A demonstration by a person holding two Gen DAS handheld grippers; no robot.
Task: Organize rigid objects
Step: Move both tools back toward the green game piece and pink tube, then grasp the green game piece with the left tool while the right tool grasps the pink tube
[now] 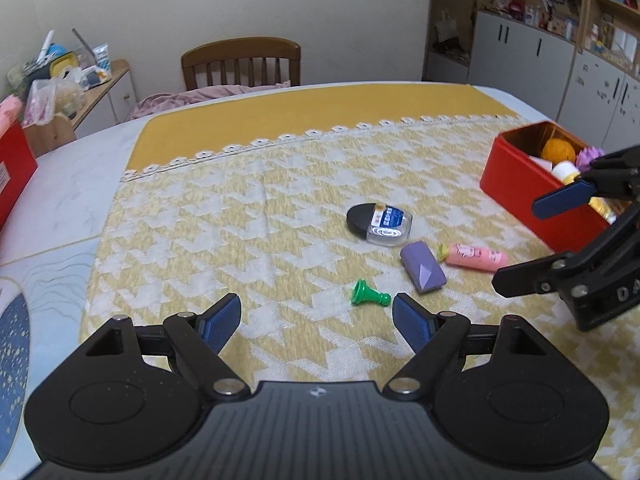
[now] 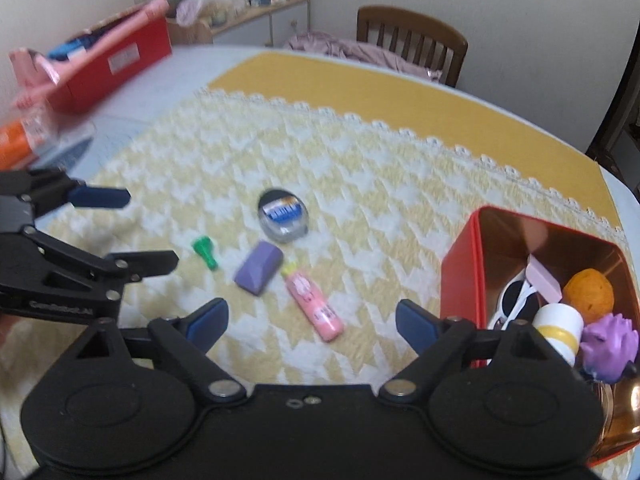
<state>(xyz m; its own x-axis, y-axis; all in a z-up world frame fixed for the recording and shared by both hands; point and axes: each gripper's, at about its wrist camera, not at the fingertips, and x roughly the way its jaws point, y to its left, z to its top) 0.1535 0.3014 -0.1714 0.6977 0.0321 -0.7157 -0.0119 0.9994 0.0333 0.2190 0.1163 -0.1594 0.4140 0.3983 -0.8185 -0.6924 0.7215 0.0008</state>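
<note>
Both grippers hang above the counter (image 1: 72, 196) with nothing between their fingers. The left gripper (image 1: 317, 320) has its fingers spread wide, and the green pawn (image 1: 368, 293) lies on its side just ahead of them, on the yellow and white cloth (image 1: 224, 216). The right gripper (image 2: 310, 320) is also spread wide and it holds nothing; in the left wrist view it shows at the right edge, in front of the red box (image 1: 520, 184).

Four loose things lie near each other in the middle of the cloth. The green pawn is nearest to the left gripper. Just beside it lies the purple block (image 1: 423, 272), and the pink tube (image 1: 476, 257) lies just beside the block, toward the red box. The flat case with a black cap (image 1: 379, 224) lies a little farther back, near the block.

The red box stands on the cloth on the right side, open at the top. Inside it I see an orange ball (image 2: 589, 295), white sunglasses (image 2: 516, 300), a pink piece (image 2: 542, 280), a white and yellow bottle (image 2: 560, 328) and a purple spiky toy (image 2: 610, 346), all packed close together.
</note>
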